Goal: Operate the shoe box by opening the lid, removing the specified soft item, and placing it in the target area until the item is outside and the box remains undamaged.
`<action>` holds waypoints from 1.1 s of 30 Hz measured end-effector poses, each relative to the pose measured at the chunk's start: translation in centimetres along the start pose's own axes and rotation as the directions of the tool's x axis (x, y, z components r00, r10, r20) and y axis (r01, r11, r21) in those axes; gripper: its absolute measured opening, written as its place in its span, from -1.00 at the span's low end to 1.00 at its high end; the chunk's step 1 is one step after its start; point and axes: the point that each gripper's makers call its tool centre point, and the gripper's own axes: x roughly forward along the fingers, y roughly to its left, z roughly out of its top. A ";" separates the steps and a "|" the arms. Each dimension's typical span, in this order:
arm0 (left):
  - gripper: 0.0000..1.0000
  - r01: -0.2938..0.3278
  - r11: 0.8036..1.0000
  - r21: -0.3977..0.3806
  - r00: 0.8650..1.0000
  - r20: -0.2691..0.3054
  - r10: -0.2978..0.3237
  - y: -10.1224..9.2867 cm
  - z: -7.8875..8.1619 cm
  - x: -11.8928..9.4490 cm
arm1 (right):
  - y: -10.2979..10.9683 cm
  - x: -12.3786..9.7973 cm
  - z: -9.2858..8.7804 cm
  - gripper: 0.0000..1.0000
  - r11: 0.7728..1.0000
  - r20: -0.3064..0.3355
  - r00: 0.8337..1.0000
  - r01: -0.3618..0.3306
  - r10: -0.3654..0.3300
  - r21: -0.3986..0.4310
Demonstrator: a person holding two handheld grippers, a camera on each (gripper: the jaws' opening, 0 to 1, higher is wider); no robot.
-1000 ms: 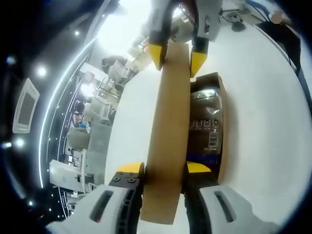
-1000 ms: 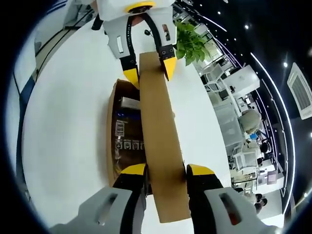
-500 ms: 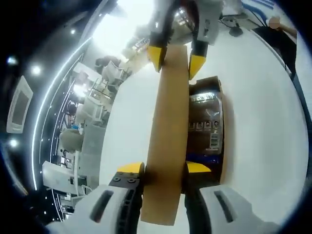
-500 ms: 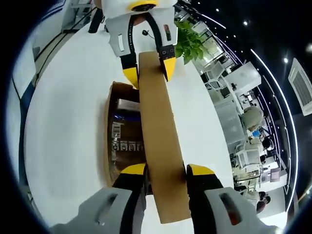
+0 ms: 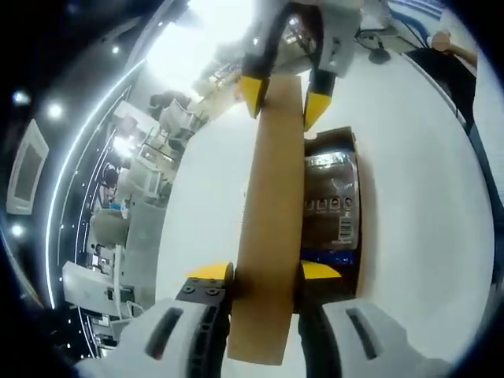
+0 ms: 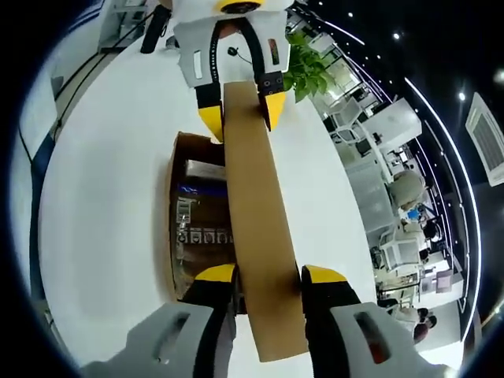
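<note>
A brown cardboard lid (image 5: 272,205) is held edge-on between both grippers, lifted above the open shoe box (image 5: 356,213). My left gripper (image 5: 266,272) is shut on the near end of the lid, and the right gripper (image 5: 285,93) grips its far end. In the right gripper view the lid (image 6: 256,213) runs from my right gripper (image 6: 266,273), shut on it, up to the left gripper (image 6: 240,110). The box (image 6: 175,228) stands on the white table below, and a dark packaged item (image 6: 201,228) with printed labels lies inside it (image 5: 331,205).
The white table (image 5: 417,181) spreads wide around the box. A green potted plant (image 6: 307,67) stands at the table's far edge in the right gripper view. A person's dark sleeve (image 5: 453,55) is at the upper right of the left gripper view. Office desks lie beyond.
The lid has stayed gripped at both ends. Both views have shifted slightly, and a little more of the box interior shows beside the lid.
</note>
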 end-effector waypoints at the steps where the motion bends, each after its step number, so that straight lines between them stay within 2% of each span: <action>1: -0.36 0.000 1.000 0.000 1.000 -0.001 0.000 0.0 0.0 0.0 | 0.0 0.0 0.0 -0.39 1.000 0.000 1.000 0.000 0.000 0.001; 10: -0.36 0.000 0.999 0.037 1.000 0.002 0.000 -0.4 0.1 0.0 | 0.3 0.1 -0.1 -0.39 1.000 -0.006 1.000 0.001 -0.001 -0.012; 14: -0.34 0.000 1.000 0.001 1.000 0.012 0.000 -0.4 -0.2 -0.3 | 0.4 0.2 -0.1 -0.39 1.000 -0.003 1.000 -0.002 0.002 -0.009; 15: -0.34 -0.005 1.000 -0.011 1.000 0.019 0.005 -0.3 -0.2 -0.6 | 0.4 0.2 -0.1 -0.39 1.000 -0.002 1.000 -0.002 0.002 -0.011; 18: -0.34 -0.004 0.994 -0.111 0.996 0.093 0.014 0.0 0.0 -1.9 | 0.3 0.2 -0.1 -0.39 1.000 -0.003 1.000 -0.001 0.001 -0.011; 21: -0.31 -0.005 0.984 -0.177 0.995 0.099 0.023 0.4 -1.3 -3.9 | 0.3 0.1 -0.1 -0.39 1.000 -0.002 1.000 -0.003 0.003 -0.010; 23: -0.11 0.001 0.973 -0.232 0.994 0.109 0.025 0.2 -1.8 -5.0 | 0.3 0.1 -0.1 -0.39 1.000 -0.001 1.000 -0.003 0.003 -0.009; 25: 0.01 0.028 0.969 -0.246 0.993 0.121 0.002 -0.5 -2.5 -5.9 | 0.2 0.2 -0.1 -0.39 1.000 0.000 1.000 -0.002 0.002 -0.007; 27: -0.03 0.052 0.967 -0.248 0.993 0.116 -0.024 -1.6 -3.4 -6.6 | 0.2 0.2 -0.1 -0.39 1.000 0.001 1.000 -0.001 0.001 -0.002; 29: 0.03 0.058 0.971 -0.232 0.993 0.112 -0.032 -2.5 -3.6 -7.0 | 0.1 0.2 -0.1 -0.39 1.000 0.002 1.000 0.000 0.000 0.000; 33: 0.02 0.159 0.968 -0.196 0.980 0.148 -0.131 -6.1 -3.2 -6.8 | 0.1 0.3 -0.1 -0.39 1.000 0.001 1.000 0.000 0.000 0.004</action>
